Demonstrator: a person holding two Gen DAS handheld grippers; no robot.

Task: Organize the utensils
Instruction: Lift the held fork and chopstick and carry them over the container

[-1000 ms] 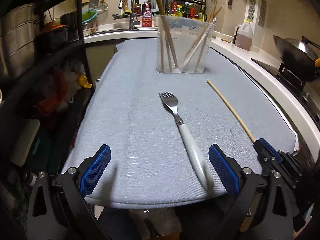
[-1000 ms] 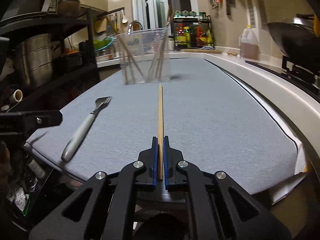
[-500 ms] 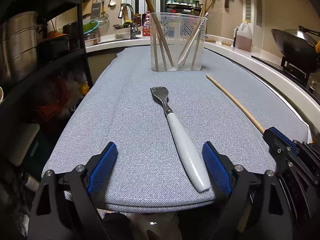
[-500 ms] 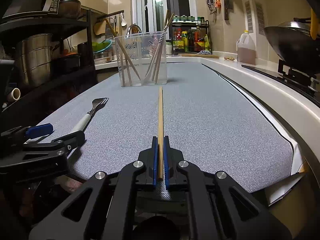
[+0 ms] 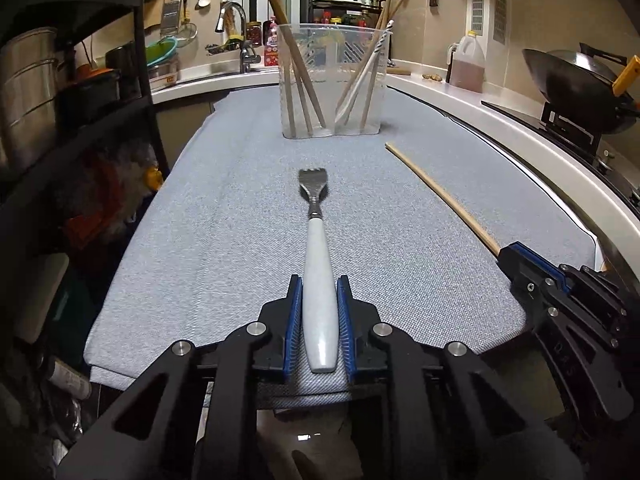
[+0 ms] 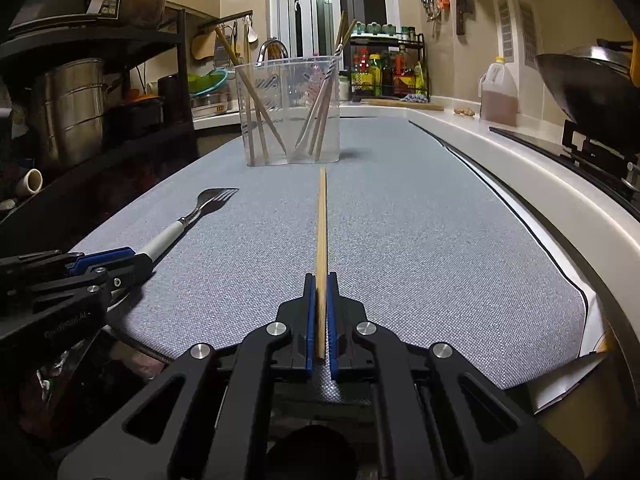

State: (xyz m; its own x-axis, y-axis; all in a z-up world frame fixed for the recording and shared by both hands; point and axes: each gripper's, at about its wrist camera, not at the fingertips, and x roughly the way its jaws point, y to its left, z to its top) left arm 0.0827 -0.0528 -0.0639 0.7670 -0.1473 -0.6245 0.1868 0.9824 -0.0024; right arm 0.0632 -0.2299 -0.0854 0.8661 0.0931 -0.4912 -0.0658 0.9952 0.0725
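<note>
Two grippers work at the near edge of the grey cloth mat (image 5: 224,232), each closed on one utensil. The left gripper (image 5: 319,292) has its blue pads pressed against both sides of the white handle of a fork (image 5: 316,240); the fork lies flat on the mat, its tines pointing toward twelve o'clock. In the right wrist view the same fork (image 6: 188,220) sits at about ten o'clock, its handle end disappearing between the pads of the left gripper (image 6: 120,260).

The right gripper (image 6: 320,292) is clamped narrowly on the near end of a wooden chopstick (image 6: 321,224), which runs straight ahead along the mat toward twelve o'clock. From the left wrist view that chopstick (image 5: 440,192) slants from two o'clock down to the right gripper (image 5: 520,256) at about three o'clock; I can't make out whether its far tip rests on the mat or hangs just above it.

At twelve o'clock, beyond both utensils, stands a clear plastic utensil holder (image 5: 332,80) with wooden chopsticks leaning in its left and right halves, plus one pale utensil with a striped handle top on the right. The tip of the held chopstick stops just short of the holder (image 6: 290,112). A wok (image 5: 576,84) sits on the stove at two o'clock.
</note>
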